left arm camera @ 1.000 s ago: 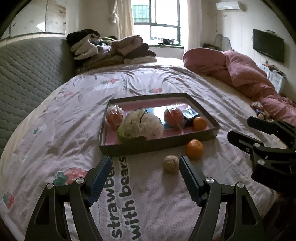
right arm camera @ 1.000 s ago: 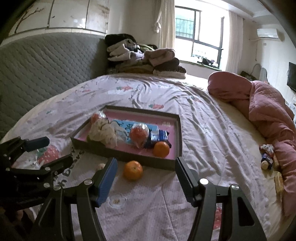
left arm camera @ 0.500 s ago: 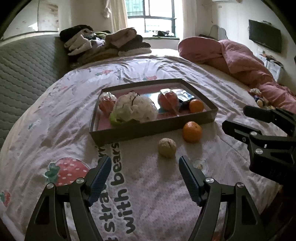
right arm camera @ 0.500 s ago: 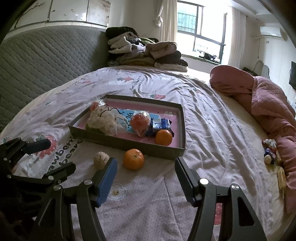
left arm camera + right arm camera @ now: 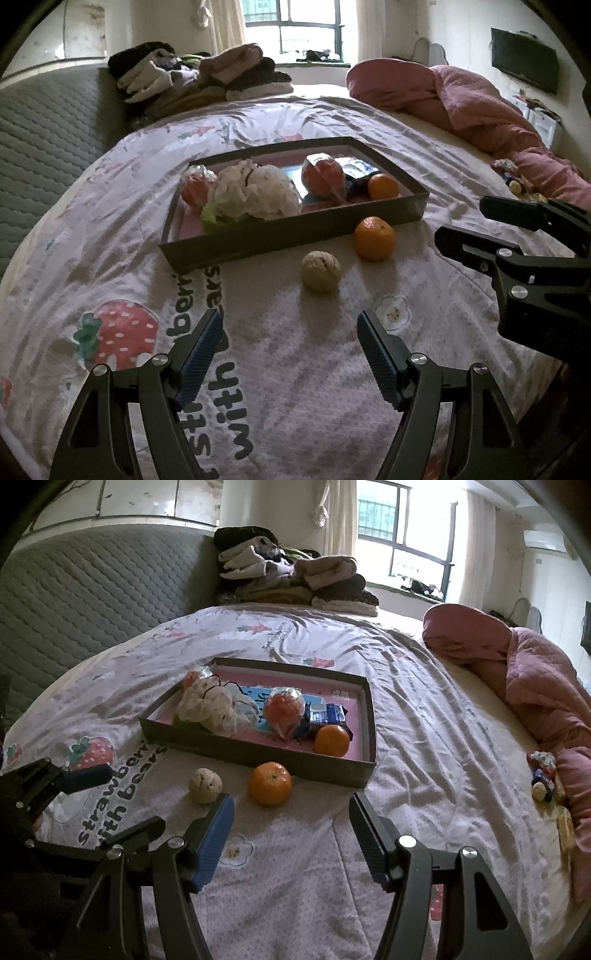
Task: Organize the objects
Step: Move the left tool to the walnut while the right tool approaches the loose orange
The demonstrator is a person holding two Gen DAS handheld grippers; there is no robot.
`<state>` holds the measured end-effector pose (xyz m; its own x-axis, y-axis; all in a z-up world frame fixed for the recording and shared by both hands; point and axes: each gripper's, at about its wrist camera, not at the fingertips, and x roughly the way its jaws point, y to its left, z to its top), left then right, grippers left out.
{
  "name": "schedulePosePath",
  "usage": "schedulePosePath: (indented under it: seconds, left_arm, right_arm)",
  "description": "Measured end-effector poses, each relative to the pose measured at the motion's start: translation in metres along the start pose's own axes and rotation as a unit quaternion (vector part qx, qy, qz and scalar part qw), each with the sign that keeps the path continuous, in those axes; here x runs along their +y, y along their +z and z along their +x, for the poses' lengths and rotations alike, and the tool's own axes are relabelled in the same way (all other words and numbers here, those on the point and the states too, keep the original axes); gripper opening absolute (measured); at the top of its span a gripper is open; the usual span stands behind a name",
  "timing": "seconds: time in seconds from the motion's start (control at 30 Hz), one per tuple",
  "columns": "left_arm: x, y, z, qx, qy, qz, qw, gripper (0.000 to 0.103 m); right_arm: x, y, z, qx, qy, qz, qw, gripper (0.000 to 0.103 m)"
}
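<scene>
Reading "with bears" beside a strawberry, the bedsheet (image 5: 258, 387) lies flat.

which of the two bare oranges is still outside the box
The orange lying on the bedsheet just in front of the box's near wall, beside the pale round lump. The other orange sits inside, in the box's corner.
</scene>
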<state>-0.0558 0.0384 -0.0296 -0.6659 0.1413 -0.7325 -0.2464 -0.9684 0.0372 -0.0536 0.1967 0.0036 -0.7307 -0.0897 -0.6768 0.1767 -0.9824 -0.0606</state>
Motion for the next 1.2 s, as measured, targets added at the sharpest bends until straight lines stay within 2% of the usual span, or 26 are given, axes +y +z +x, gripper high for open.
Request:
schedulePosePath:
  seconds: [0.5,1.2]
  left_arm:
    - [0.0,-0.005,0.022,0.015,-0.005,-0.005,0.9999,0.076]
    - [-0.002,0.003,0.039,0.009,-0.008,-0.01,0.9999,0.076]
  right_arm:
    - [0.002,-0.01,0.024,0.023,0.003,0.002,1.0,0.064]
    - [0.0,-0.005,0.041,0.03,0.023,0.016,0.999,0.064]
